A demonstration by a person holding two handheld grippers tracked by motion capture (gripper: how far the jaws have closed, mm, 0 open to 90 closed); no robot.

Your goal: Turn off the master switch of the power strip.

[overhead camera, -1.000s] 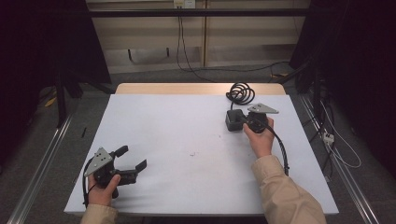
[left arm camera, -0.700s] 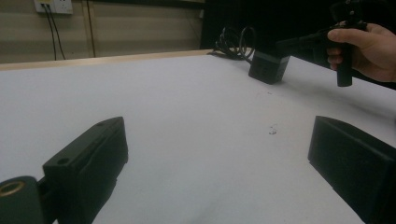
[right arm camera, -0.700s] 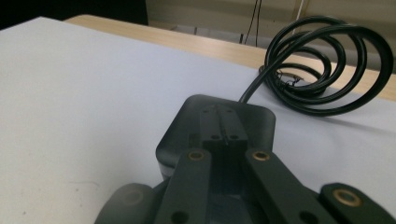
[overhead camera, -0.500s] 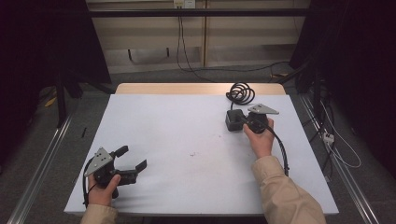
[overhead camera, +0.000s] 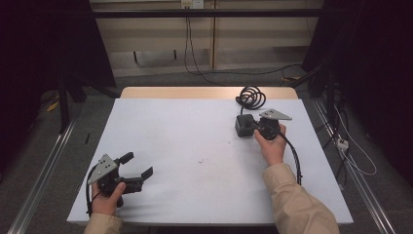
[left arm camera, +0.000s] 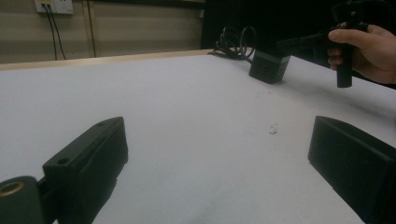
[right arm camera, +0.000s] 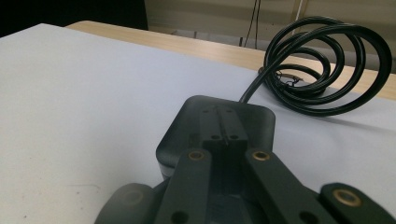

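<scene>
One black adapter [overhead camera: 243, 125], cord [overhead camera: 251, 97] rearward.

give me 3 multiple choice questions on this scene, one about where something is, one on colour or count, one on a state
1. Where is the coiled black cable?
A. far edge of the white table
B. near left corner
C. on the floor

2. What colour is the small rounded box-shaped adapter?
A. white
B. black
C. red

3. How is the left hand-held gripper?
A. shut on the cable
B. shut on nothing
C. open

Answers:
1 A, the coil lies at the far edge, beyond the adapter.
2 B, it looks black in each view.
3 C, its jaws stand wide apart over bare table.
</scene>
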